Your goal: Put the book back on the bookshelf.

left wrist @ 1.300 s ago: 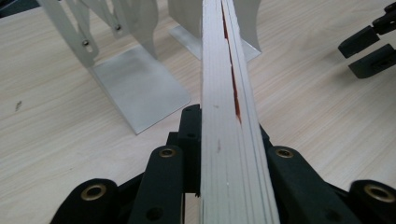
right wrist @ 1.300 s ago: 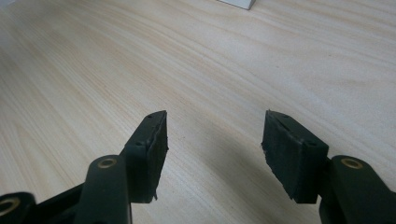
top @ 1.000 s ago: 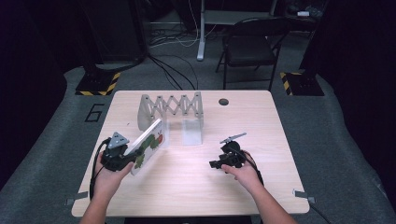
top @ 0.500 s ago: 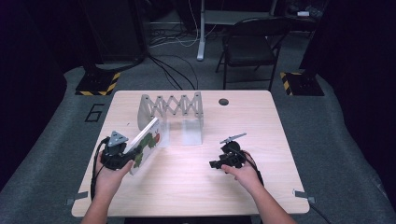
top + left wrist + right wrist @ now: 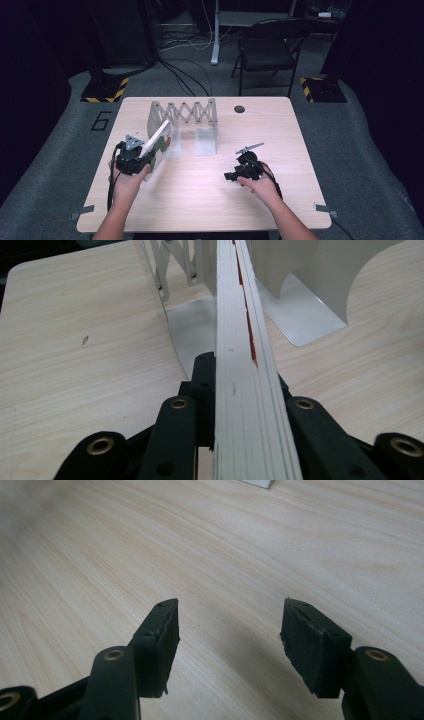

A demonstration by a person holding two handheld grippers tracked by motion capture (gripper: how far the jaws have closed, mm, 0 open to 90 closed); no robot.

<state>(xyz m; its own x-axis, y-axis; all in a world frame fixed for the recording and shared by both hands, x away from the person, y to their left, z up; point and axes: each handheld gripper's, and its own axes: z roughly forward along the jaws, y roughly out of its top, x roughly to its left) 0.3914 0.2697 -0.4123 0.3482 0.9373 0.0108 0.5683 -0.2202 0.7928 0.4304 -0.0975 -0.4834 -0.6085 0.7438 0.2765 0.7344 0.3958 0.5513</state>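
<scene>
Dark carpeted flooring surrounds a light wood-grain table [image 5: 200, 200], with a folding chair [image 5: 267, 47] and loose floor cables beyond its far edge.

1. Held item. A thin book [image 5: 156, 145] with white page edges and a red-and-green cover sits above the left part of the table, tilted so its upper end leans toward the rack. In the left gripper view its page block [image 5: 242, 380] runs straight away from the camera, with a red strip of cover visible along the right side.

2. Left gripper [image 5: 134, 161]. Both black jaws are clamped against the two faces of the book at its near end. The person's left hand [image 5: 127, 182] supports the gripper from below.

3. Rack. A grey metal expanding book rack [image 5: 187, 117] stands on the far-left part of the table, its scissor lattice joining upright end plates. The upper end of the book lies just beside the left plate; contact cannot be determined. In the left gripper view, a base plate [image 5: 305, 315] rests flat on the table to the right of the book.

4. Right gripper [image 5: 239, 172]. Located on the right part of the table, well apart from the book. Its jaws are spread, nothing between them, with bare wood beneath. The right hand [image 5: 262, 187] holds it.

5. Table surface. A round dark grommet [image 5: 239, 108] is set near the far edge.
</scene>
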